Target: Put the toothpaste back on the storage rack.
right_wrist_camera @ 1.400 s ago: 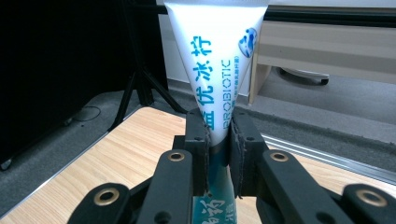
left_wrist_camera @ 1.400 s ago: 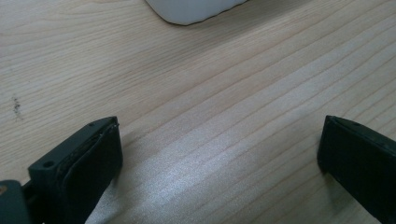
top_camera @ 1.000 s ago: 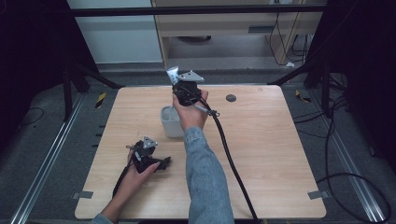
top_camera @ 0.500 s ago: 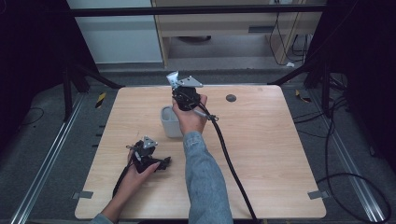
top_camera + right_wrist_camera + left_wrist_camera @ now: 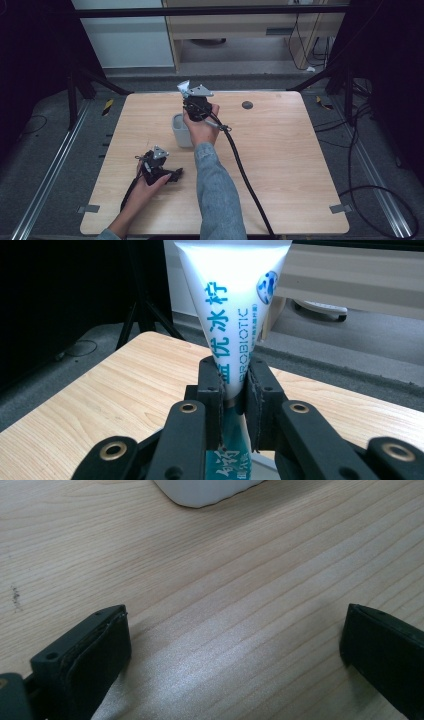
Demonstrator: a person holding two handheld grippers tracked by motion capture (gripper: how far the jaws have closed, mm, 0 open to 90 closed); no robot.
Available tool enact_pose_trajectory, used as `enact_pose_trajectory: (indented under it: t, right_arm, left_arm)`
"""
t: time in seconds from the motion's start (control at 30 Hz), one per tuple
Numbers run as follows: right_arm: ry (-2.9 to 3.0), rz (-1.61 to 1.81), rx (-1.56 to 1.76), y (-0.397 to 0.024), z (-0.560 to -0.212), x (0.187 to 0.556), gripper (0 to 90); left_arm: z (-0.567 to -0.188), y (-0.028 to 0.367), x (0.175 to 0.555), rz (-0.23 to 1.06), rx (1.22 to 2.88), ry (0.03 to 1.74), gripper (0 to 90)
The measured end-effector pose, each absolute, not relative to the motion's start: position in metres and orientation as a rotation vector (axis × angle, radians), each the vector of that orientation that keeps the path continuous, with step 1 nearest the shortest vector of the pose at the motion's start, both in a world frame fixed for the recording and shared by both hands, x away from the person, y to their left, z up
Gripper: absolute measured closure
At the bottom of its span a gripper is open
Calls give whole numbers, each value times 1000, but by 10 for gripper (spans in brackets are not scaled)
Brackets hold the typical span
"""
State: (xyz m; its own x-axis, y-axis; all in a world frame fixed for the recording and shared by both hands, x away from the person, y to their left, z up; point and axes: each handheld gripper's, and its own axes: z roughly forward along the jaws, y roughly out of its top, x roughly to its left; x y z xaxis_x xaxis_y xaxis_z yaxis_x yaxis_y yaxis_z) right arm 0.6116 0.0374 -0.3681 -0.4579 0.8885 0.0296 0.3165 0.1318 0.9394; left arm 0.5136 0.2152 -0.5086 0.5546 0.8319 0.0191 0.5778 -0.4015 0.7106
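Wooden table (image 5: 280,165) fills mid-frame; right gripper (image 5: 234,385) clenches a tube (image 5: 232,305) above the cup (image 5: 181,131), left gripper (image 5: 235,645) rests released at lower left. Carrying step, I judge; next, lower the tube into the cup

Dark round disc (image 5: 247,105) on the wooden table (image 5: 300,170)

A lab-like recording bay: bare wooden table (image 5: 280,165), floor rails (image 5: 47,175), trailing cables (image 5: 385,200).

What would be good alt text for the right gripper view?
Two black jaws of the right gripper pinch a white tube with blue lettering, its wide flat end pointing up. Behind it are a light wooden table and grey floor.
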Motion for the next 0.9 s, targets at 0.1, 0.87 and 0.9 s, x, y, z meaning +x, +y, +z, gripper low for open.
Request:
enact_pose_trajectory:
  t: [0.1, 0.87, 0.9]
  right_arm:
    - [1861, 1318, 1162, 39, -371, 610, 790]
    - [1926, 1229, 1167, 40, -387, 609, 788]
    - [1927, 1229, 1169, 40, -388, 609, 788]
  left_arm:
    - [-509, 215, 514, 495, 2127, 1128, 0]
    - [-509, 215, 514, 494, 2127, 1124, 0]
    - [-509, 215, 514, 494, 2127, 1124, 0]
